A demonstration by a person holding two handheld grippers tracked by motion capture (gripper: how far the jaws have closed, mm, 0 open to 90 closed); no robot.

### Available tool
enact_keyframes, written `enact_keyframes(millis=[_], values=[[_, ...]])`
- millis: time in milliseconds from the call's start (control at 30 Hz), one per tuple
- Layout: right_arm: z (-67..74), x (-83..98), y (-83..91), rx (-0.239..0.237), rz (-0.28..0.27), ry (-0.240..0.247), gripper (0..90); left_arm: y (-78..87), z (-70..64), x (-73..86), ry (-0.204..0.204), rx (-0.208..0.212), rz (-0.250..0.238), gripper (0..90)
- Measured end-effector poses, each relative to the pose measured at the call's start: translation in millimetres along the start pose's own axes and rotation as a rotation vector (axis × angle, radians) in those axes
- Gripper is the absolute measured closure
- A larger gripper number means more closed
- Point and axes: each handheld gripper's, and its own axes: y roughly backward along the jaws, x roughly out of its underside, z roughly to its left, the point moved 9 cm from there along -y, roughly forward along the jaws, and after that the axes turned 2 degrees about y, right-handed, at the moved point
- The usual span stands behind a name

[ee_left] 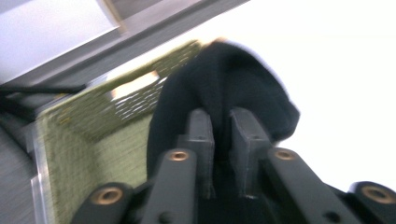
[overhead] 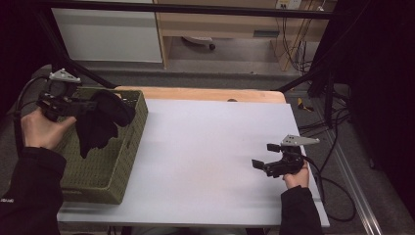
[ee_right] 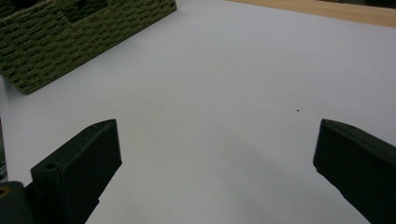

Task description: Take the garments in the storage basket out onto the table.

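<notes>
While the left tongs (overhead: 90, 105) clamp a black garment (overhead: 100, 122) hanging lengthwise below them over the green woven basket (overhead: 105, 183), the right tongs (overhead: 264, 156) rest open, well apart.

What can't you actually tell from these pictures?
- What the dark cloth really is: in the high view it hangs bunched from the left gripper; in the left gripper view it is blurred.
- The bottom of the green basket: the high view has the cloth and a sleeve over part of it.
- The basket's inside in the right gripper view: cut off by the top edge.
</notes>
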Motion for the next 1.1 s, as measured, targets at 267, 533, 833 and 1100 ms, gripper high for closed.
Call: enact_keyframes(millis=[267, 533, 833, 1100], values=[[0.5, 1.1, -1.7, -0.002, 0.010, 0.003, 1.4, -10.2, -4.3, 1.2, 0.003, 0.003, 0.000, 82.6], [0.6, -0.3, 0.0, -0.001, -0.001, 0.000, 1.4, 5.3, -3.1, -7.2, 0.000, -0.004, -0.041, 84.0], [0.6, 0.1, -0.5, -0.001, 0.002, -0.001, 1.4, 19.6, -3.5, -16.2, 0.009, 0.004, -0.079, 84.6], [0.5, -0.2, -0.2, -0.001, 0.000, 0.000, 1.4, 28.6, -15.7, -31.8, -0.016, 0.018, -0.102, 84.6]])
